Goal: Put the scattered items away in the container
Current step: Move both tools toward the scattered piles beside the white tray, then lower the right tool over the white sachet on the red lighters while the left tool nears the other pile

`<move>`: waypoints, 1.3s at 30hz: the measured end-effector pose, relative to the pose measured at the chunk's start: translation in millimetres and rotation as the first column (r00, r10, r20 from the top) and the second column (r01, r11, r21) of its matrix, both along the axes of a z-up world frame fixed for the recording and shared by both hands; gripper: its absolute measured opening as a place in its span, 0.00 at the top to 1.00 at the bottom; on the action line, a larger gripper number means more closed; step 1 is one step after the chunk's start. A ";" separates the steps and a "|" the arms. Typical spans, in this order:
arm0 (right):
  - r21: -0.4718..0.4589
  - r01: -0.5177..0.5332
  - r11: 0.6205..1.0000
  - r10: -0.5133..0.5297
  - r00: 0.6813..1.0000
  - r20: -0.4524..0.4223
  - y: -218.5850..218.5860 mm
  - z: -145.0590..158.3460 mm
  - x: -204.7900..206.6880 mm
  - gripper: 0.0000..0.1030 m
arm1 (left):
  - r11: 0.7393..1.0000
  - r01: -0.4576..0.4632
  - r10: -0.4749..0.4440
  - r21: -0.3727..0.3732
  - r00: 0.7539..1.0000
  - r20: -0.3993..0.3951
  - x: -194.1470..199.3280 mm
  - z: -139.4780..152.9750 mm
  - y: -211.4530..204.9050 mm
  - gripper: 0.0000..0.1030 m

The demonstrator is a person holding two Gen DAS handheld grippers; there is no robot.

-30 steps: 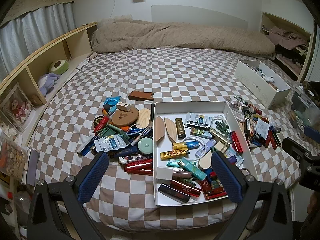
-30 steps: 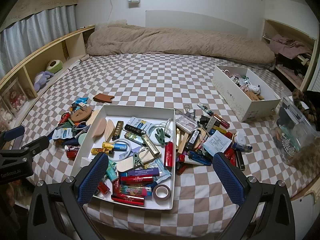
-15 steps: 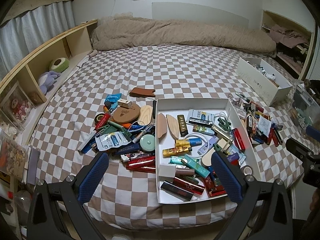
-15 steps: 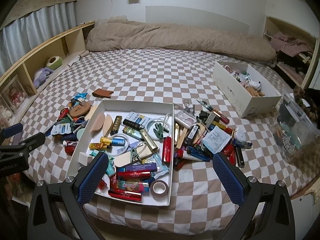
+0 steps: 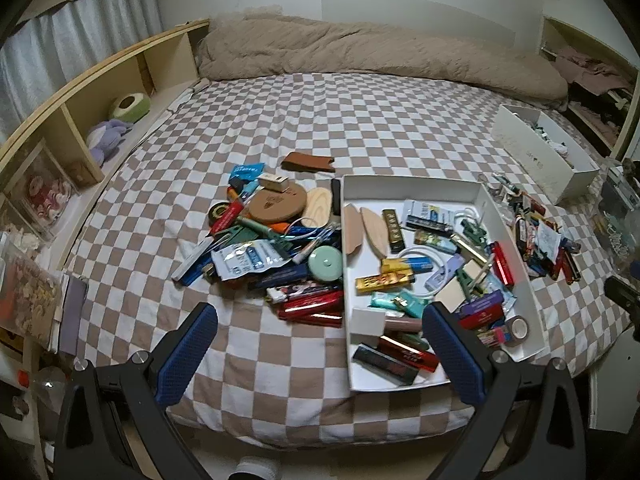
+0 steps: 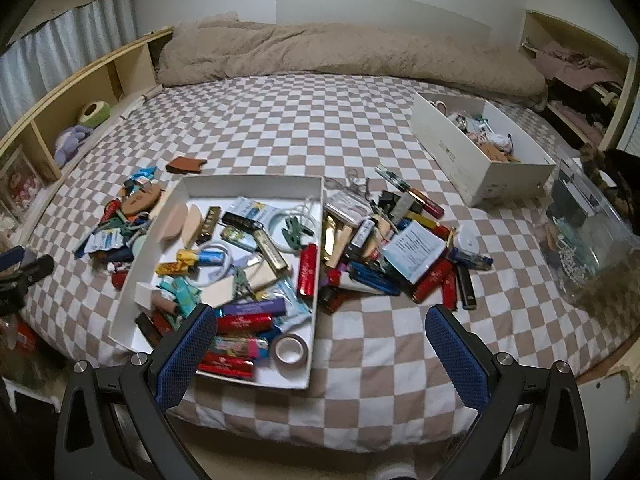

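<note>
On the checkered bedspread [image 5: 304, 120] near the foot of the bed sits the shallow white tray [image 5: 412, 186] I'm sorting into, already pretty crowded: two wooden oval pieces [image 5: 362, 230] lying side by side at its far left, a gold bar-shaped thing [image 5: 392, 230] just beside them, a white cable loop [image 6: 218, 260], a roll of tape [image 6: 290, 348] in the near right corner and a bunch of red foil bars [image 6: 236, 322] along the near edge. My left gripper [image 5: 320, 350] is spread wide with nothing in it, hovering above the near edge of the bed with one blue pad in front of the tray's near left corner. Just left of the tray is one messy pile [image 5: 272, 248] with a round brown disc [image 5: 276, 202], a mint green round case [image 5: 325, 266] touching the tray wall, a white foil pouch [image 5: 246, 258] and more red bars [image 5: 310, 306]. A brown leather sleeve [image 5: 308, 162] lies on its own a bit farther up the bed. My right gripper [image 6: 320, 350] is also wide open and empty, above the bed edge near the tray's right corner. Right of the tray is the second pile [image 6: 400, 248], with a folded printed leaflet [image 6: 414, 248] on top, plus what looks like lighters and tubes, though the fisheye makes those small bits hard to call. Farther back on the right stands a taller white box [image 6: 480, 164] with stuff in it, and a clear plastic bin [image 6: 588, 232] sits at the right edge.
</note>
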State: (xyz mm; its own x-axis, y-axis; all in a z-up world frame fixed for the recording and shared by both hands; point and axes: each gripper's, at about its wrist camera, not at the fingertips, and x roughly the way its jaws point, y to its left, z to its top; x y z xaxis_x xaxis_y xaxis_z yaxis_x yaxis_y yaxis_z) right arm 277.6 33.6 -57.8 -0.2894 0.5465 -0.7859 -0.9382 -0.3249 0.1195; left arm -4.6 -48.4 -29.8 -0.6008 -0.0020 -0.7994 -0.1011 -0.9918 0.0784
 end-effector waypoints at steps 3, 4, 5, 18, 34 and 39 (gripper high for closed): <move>-0.022 0.010 1.000 -0.010 1.000 0.004 0.7 -6.7 10.4 0.00 | 1.000 -0.006 0.006 -0.012 1.000 0.013 0.6 -5.7 -11.1 0.00; -0.027 0.014 1.000 -0.014 1.000 0.006 1.1 -8.3 12.8 0.00 | 1.000 -0.009 0.010 -0.017 1.000 0.019 -0.2 -7.6 -14.1 0.00; -0.033 0.018 0.999 -0.017 1.000 0.008 1.7 -9.9 15.5 0.00 | 1.000 -0.012 0.013 -0.021 1.000 0.024 -0.7 -10.0 -17.8 0.00; -0.093 0.064 0.994 -0.060 0.998 0.036 5.8 -34.0 49.6 0.00 | 0.998 -0.030 0.036 -0.056 0.993 0.111 -5.4 -40.2 -63.2 0.00; -0.261 0.227 0.938 -0.219 0.974 0.060 69.4 -96.4 98.6 0.00 | 0.987 -0.076 0.111 -0.142 0.960 0.258 -33.6 -107.8 -100.9 0.00; -0.304 0.226 0.925 -0.201 0.973 0.112 89.3 -134.0 97.1 0.00 | 0.979 -0.040 0.095 -0.200 0.958 0.272 -55.4 -135.3 -107.4 0.00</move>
